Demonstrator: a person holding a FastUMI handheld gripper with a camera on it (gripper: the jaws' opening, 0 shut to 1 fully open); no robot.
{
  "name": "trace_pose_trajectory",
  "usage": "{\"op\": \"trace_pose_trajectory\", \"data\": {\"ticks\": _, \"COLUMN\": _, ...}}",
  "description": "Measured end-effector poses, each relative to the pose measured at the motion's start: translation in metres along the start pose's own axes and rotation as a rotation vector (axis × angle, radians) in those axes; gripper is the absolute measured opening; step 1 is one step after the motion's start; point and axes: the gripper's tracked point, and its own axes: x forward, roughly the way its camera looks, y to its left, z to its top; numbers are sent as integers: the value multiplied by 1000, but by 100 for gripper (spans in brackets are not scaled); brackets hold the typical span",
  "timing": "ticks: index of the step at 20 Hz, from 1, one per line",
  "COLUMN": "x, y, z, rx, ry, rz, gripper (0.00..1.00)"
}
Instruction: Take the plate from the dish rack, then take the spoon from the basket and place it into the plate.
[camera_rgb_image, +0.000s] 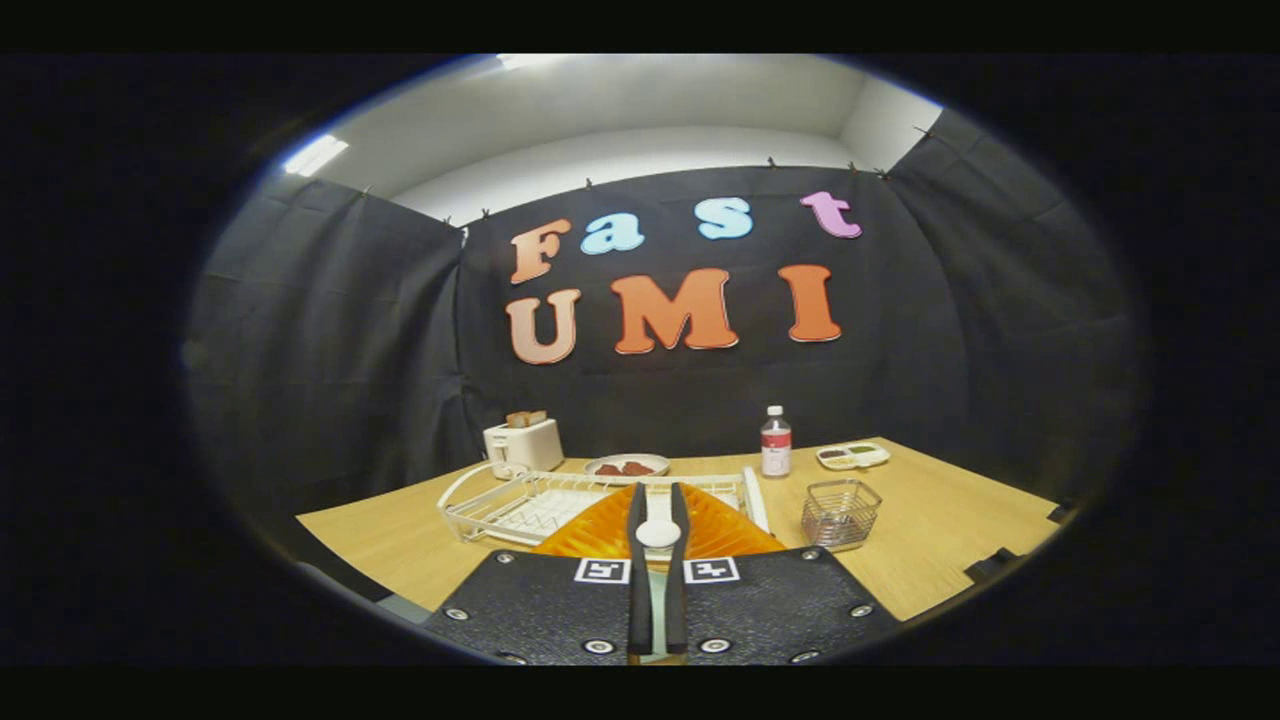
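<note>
The gripper (657, 500) is level above the counter (940, 545), fingers clamped on the spoon (657, 534). Just beneath lies the orange plate (720, 530); the wire basket (840, 513) stands beside the dish rack (510, 505).

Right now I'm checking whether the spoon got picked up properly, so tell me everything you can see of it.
The spoon looks pale and glossy, likely plastic or ceramic. Its rounded bowl sits at the fingertips, and its handle runs back down the narrow gap between the two fingers, which press on it from both sides. It is held lengthwise along the fingers, above the orange plate, not visibly touching it.
</note>
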Motion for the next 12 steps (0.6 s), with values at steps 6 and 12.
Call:
{"op": "trace_pose_trajectory", "data": {"ticks": 6, "x": 5, "y": 36, "z": -35, "rx": 29, "ry": 38, "rz": 82, "gripper": 5}}
{"op": "trace_pose_trajectory", "data": {"ticks": 12, "x": 14, "y": 58, "z": -68, "rx": -37, "ry": 78, "rz": 133, "gripper": 5}}
